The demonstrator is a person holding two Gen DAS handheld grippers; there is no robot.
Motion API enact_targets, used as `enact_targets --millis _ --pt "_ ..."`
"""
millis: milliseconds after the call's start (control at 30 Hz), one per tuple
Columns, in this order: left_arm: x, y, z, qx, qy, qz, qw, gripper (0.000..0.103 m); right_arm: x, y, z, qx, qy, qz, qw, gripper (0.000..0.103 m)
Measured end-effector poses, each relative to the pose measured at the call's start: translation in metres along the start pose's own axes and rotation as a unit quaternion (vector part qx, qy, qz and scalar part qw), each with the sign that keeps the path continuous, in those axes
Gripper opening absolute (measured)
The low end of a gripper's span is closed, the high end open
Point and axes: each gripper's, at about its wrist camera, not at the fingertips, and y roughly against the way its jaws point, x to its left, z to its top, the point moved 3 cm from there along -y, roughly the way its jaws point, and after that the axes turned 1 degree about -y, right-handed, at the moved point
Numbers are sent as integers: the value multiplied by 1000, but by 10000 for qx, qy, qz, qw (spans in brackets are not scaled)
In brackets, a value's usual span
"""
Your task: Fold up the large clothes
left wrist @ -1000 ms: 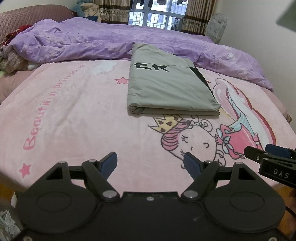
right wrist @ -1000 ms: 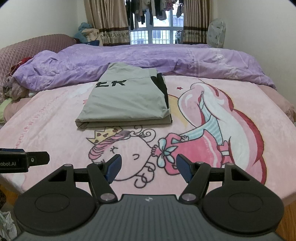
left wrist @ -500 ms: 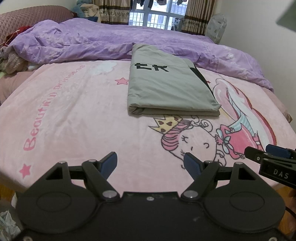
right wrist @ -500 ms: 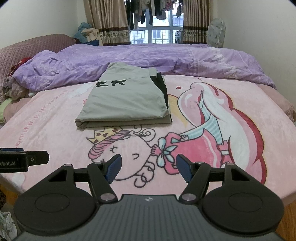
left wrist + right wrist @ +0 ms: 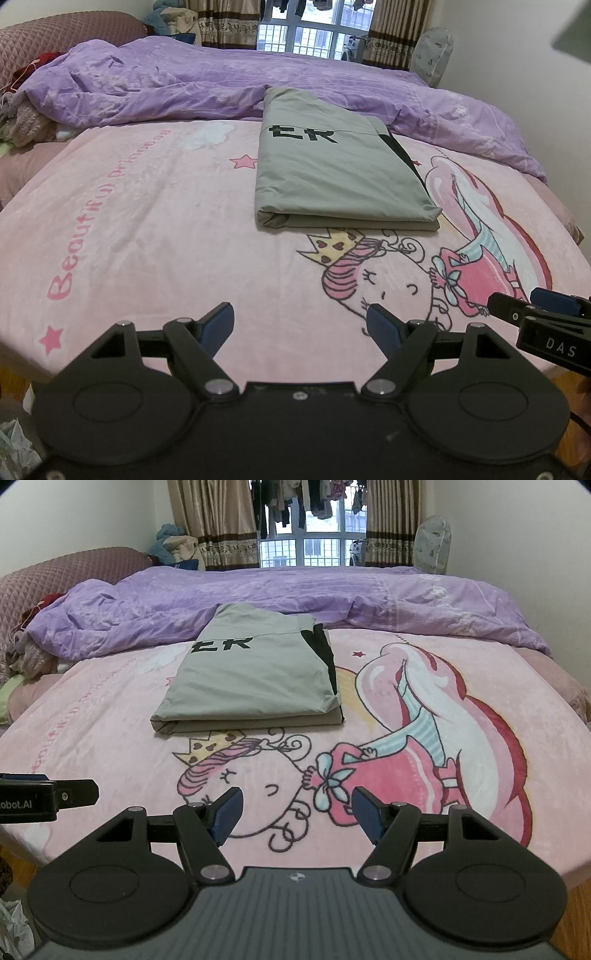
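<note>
well ahead of both grippers, a grey-green garment folded into a flat rectangle with black letters on top (image 5: 340, 177) (image 5: 255, 679) lies on the pink plush blanket printed with a cartoon princess (image 5: 147, 240) (image 5: 424, 738), its far edge touching the rumpled purple quilt (image 5: 192, 88) (image 5: 258, 598) bunched beyond it. the left gripper (image 5: 301, 323) hovers over the blanket's near edge, jaws spread wide with nothing between the blue pads (image 5: 221, 321). the right gripper (image 5: 297, 808) hangs beside it, likewise released and empty, above the princess's drawn face. each tool shows at the edge of the other's view. the garment's folded edge faces the grippers, apart from both. beyond the quilt, a window with patterned brown curtains (image 5: 221, 520) and hanging laundry (image 5: 295, 498) fills the far wall.
</note>
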Motion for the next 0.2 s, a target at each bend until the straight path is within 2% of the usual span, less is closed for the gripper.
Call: enact_targets --millis 200 --pt "0 0 0 9 9 12 10000 80 1 0 1 4 2 3 10000 79"
